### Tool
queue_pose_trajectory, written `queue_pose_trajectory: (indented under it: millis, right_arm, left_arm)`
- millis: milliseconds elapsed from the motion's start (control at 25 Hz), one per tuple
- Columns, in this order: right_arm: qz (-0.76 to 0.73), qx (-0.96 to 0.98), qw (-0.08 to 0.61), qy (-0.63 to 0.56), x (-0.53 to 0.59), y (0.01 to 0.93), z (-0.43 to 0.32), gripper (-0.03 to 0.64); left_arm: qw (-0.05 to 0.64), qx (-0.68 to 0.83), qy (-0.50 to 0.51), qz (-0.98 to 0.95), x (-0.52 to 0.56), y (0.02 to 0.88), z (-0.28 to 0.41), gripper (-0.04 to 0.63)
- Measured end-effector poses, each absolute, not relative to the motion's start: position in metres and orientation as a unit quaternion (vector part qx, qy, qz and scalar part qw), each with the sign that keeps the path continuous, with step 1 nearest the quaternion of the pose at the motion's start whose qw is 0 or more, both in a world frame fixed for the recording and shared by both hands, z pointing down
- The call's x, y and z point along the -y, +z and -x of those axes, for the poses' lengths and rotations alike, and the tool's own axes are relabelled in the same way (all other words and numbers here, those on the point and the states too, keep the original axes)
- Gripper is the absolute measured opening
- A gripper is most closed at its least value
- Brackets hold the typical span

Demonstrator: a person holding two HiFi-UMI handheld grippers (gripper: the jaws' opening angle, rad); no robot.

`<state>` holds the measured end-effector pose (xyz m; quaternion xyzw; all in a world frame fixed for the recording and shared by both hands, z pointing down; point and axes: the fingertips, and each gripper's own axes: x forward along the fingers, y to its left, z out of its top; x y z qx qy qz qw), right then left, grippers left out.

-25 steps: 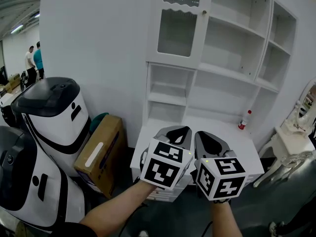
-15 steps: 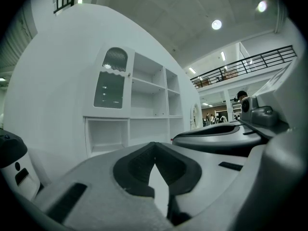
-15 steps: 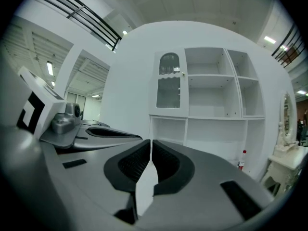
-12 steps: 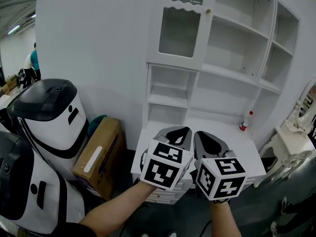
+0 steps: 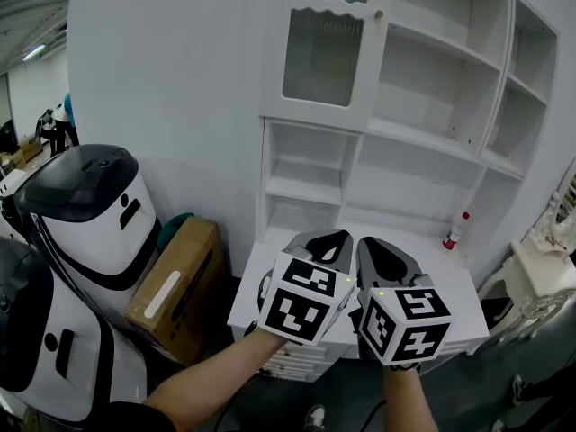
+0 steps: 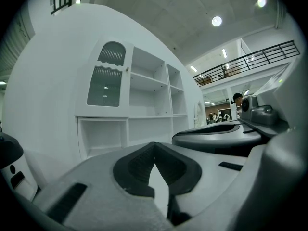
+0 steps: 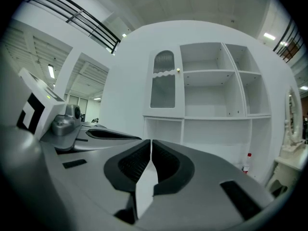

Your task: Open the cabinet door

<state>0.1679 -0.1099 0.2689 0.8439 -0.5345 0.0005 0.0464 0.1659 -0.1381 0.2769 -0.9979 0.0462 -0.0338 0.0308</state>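
Observation:
A white hutch cabinet (image 5: 423,151) stands against the white wall. Its one glass-paned door (image 5: 324,48) at the upper left is closed, with a small round knob (image 5: 379,14) on its right edge. The door (image 6: 106,83) shows in the left gripper view and the door (image 7: 163,88) with its knob (image 7: 178,70) in the right gripper view. My left gripper (image 5: 331,238) and right gripper (image 5: 373,246) are held side by side, level, in front of the cabinet's desktop (image 5: 450,273), well short of the door. Both are shut and empty.
A small bottle with a red cap (image 5: 455,230) stands on the desktop at the right. A white and black robot (image 5: 90,205) and a cardboard box (image 5: 175,282) sit on the floor at the left. A white ornate side table (image 5: 549,277) is at the right edge.
Both grippers, still shut, have come nearer to the cabinet together; the cabinet looks larger and the view has shifted slightly.

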Motion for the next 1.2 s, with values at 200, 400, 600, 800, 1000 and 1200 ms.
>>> queue_pose_trajectory:
  millis: [200,400,600,800,1000,1200]
  right_arm:
    - [-0.835,0.549,0.041,-0.003,0.114,0.266,-0.207,0.025]
    - [-0.825,0.565,0.036,-0.007,0.117,0.26,-0.248,0.025]
    - [-0.812,0.582,0.032,-0.008,0.12,0.257,-0.286,0.025]
    - [-0.795,0.605,0.028,-0.023,0.127,0.247,-0.313,0.025]
    - [-0.779,0.626,0.017,-0.042,0.14,0.231,-0.332,0.025]
    - [-0.765,0.643,0.004,-0.043,0.153,0.218,-0.356,0.026]
  left_arm:
    - [0.037,-0.064,-0.029,0.997,0.141,0.271,-0.204,0.011]
    - [0.038,-0.084,-0.023,0.996,0.145,0.264,-0.244,0.011]
    - [0.035,-0.104,-0.014,0.994,0.148,0.26,-0.281,0.011]
    - [0.046,-0.131,-0.001,0.99,0.154,0.251,-0.307,0.011]
    - [0.065,-0.155,0.002,0.986,0.166,0.241,-0.325,0.011]
    - [0.078,-0.174,0.007,0.982,0.181,0.226,-0.346,0.011]
